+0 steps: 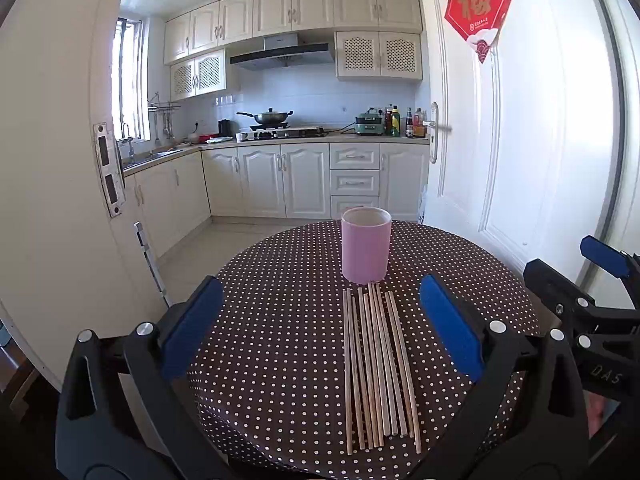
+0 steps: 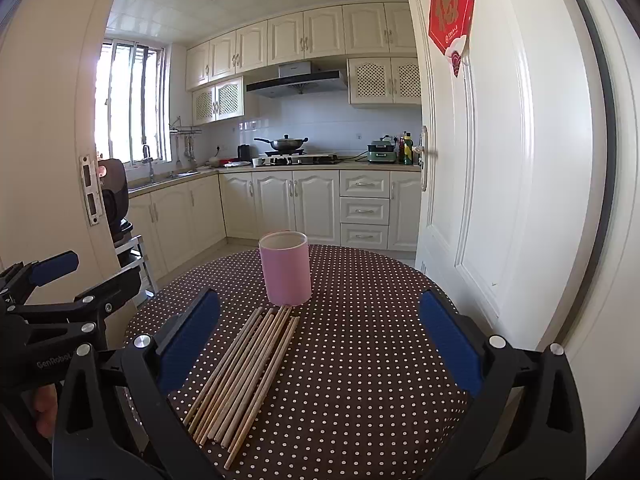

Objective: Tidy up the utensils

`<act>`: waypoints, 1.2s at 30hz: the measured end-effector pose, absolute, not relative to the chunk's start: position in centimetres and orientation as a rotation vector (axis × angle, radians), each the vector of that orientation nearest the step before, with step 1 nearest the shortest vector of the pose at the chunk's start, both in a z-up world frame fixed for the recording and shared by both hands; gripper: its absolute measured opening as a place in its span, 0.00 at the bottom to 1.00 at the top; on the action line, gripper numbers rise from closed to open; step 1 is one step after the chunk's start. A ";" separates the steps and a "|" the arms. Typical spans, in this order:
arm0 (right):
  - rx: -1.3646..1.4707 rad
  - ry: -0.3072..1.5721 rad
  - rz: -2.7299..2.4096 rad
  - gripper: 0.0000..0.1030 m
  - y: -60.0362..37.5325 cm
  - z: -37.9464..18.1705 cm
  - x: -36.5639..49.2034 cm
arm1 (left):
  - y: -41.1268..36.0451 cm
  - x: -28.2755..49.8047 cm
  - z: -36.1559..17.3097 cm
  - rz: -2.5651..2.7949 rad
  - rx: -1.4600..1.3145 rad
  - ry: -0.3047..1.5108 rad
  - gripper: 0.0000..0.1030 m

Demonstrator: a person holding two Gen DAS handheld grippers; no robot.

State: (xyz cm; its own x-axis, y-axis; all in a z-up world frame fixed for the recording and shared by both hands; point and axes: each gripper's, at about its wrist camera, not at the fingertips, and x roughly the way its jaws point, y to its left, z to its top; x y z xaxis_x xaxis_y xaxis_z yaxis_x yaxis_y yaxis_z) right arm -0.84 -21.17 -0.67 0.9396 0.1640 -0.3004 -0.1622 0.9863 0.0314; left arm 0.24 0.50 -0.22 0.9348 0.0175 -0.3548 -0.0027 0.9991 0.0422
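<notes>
Several wooden chopsticks (image 1: pixel 376 368) lie side by side on the round table, their far ends just short of a pink cylindrical cup (image 1: pixel 366 245) that stands upright and looks empty. My left gripper (image 1: pixel 320 332) is open and empty, held above the table with the chopsticks between its blue pads. In the right wrist view the chopsticks (image 2: pixel 248 372) lie left of centre and the cup (image 2: pixel 285 268) stands beyond them. My right gripper (image 2: pixel 320 344) is open and empty, to the right of the chopsticks.
The table (image 1: pixel 280 320) has a brown cloth with white dots. A white door (image 2: pixel 500 160) stands close on the right. The right gripper (image 1: pixel 592 304) shows at the right edge of the left wrist view. Kitchen cabinets (image 1: pixel 280 180) are behind.
</notes>
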 end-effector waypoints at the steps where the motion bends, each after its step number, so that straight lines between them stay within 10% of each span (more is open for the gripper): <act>1: 0.004 0.307 0.167 0.93 -21.1 -0.6 -0.8 | 0.5 0.2 -0.2 0.013 0.041 0.362 0.94; 36: -0.014 0.317 0.172 0.93 -20.4 -0.4 -1.0 | 0.5 0.0 0.3 0.026 0.029 0.348 0.94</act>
State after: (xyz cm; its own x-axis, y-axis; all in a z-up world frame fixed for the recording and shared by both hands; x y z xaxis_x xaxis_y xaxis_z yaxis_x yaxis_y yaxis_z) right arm -1.01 -20.42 -0.42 0.9354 0.1665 -0.3118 -0.1710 0.9852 0.0132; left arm -0.02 0.45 0.32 0.9399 0.0309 -0.3402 -0.0208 0.9992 0.0334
